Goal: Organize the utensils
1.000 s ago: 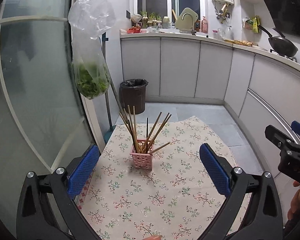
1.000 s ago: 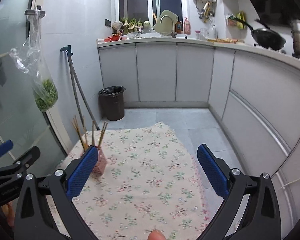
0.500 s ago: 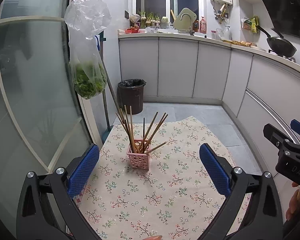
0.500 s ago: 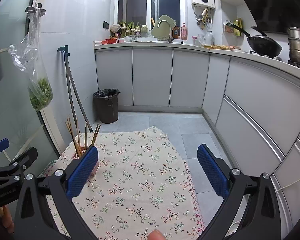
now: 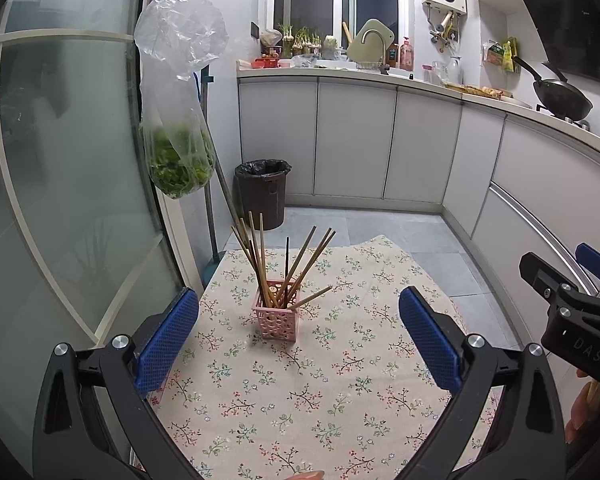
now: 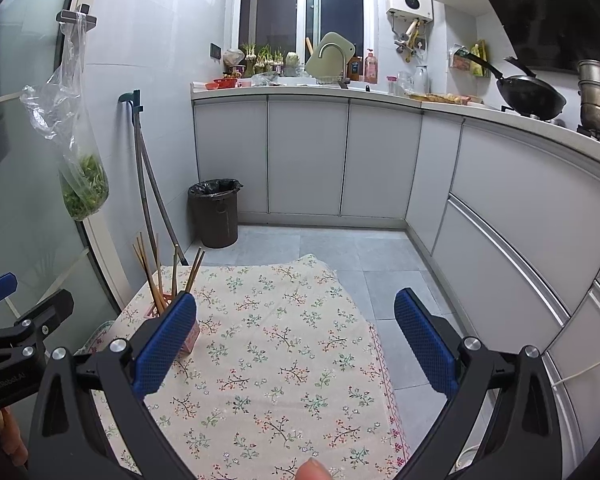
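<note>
Chopsticks (image 5: 278, 268) are gathered in a pink basket (image 5: 277, 317) on the floral tablecloth (image 5: 300, 392).

Both the left gripper (image 5: 299, 338) and the right gripper (image 6: 295, 340) are held wide apart and empty. In the right wrist view the basket, at 9 o'clock, is mostly hidden behind a blue pad (image 6: 164, 344). The right gripper is cut off at 3 o'clock in the left view.

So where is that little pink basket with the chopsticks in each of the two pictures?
Left wrist view: the pink basket stands near the middle of the picture, on the floral cloth, in plain sight.
Right wrist view: the basket sits low at the left, mostly hidden behind a blue finger pad; its chopsticks rise above.
Shared landmark: the dark bin by the cabinets.
</note>
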